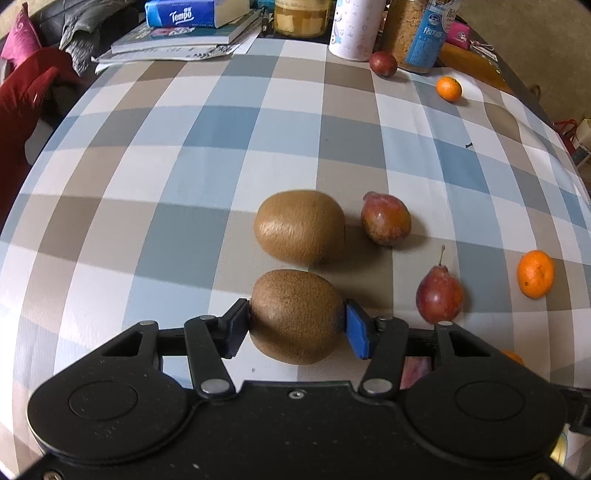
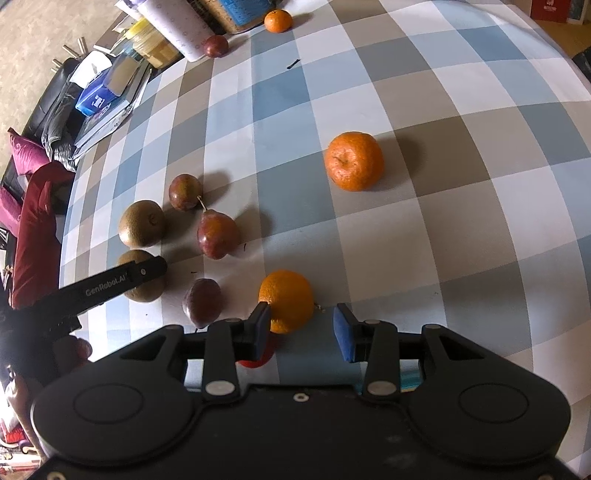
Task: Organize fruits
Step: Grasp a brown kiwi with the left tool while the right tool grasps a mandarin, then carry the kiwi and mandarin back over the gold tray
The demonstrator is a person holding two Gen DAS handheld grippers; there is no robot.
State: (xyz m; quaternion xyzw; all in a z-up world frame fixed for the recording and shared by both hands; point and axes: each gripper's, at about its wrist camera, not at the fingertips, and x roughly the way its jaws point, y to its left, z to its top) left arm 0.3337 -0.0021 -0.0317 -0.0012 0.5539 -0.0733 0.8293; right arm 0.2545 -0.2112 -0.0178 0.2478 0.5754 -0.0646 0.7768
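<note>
My left gripper (image 1: 297,326) is shut on a brown kiwi (image 1: 295,315), low over the checked tablecloth (image 1: 184,184). A second kiwi (image 1: 300,226) lies just beyond it. Two reddish plums (image 1: 386,218) (image 1: 439,293) lie to the right, and mandarins (image 1: 535,274) (image 1: 448,88) farther right. In the right wrist view my right gripper (image 2: 301,330) is open and empty. A mandarin (image 2: 286,300) lies just ahead, against its left finger (image 2: 260,325). Another mandarin (image 2: 354,160) lies farther off. The left gripper (image 2: 110,282) holds the kiwi (image 2: 142,288) at the left, near plums (image 2: 216,233) (image 2: 202,301).
Books and a Tempo tissue pack (image 1: 181,14), a jar (image 1: 301,16), a white cup (image 1: 351,29) and a blue-labelled container (image 1: 421,37) line the far table edge, with a dark plum (image 1: 383,63) beside them. A red cushion (image 1: 26,107) lies off the left edge.
</note>
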